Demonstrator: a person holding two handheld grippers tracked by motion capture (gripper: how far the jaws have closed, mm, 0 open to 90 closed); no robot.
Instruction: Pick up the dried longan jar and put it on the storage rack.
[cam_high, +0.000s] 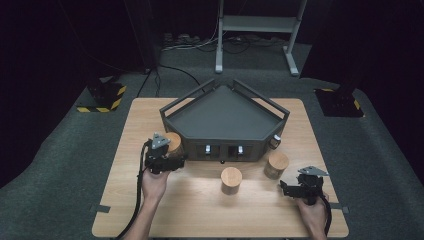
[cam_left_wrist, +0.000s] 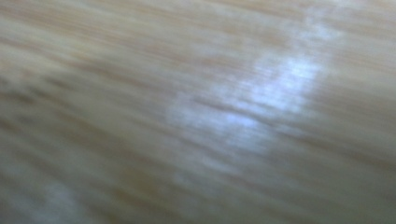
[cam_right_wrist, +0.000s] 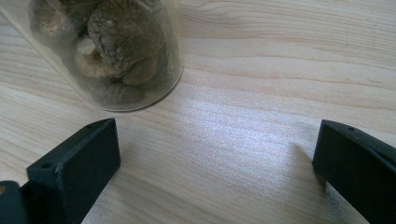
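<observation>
My left gripper (cam_high: 172, 159) is shut on a clear jar with a wooden lid (cam_high: 174, 142), held just off the left front corner of the dark five-sided tray (cam_high: 172, 114). Its own view is a close blur of pale wood grain (cam_left_wrist: 198, 112). Two more wood-lidded jars stand on the table before the tray, one in the middle (cam_high: 231, 180) and one to the right (cam_high: 276, 165). My right gripper (cam_high: 285, 188) rests near the table's right front with its jaws wide apart. In its own view the right gripper (cam_right_wrist: 215, 154) has bare table between the jaws, and a jar of dried brown pieces (cam_right_wrist: 116, 51) stands beyond the left finger (cam_right_wrist: 79, 163).
The wooden table (cam_high: 150, 210) stands on grey carpet. Small metal fittings sit on the tray's front wall (cam_high: 223, 150). Behind the table are a grey metal stand (cam_high: 257, 30), cables, and yellow-and-black striped bases (cam_high: 105, 97).
</observation>
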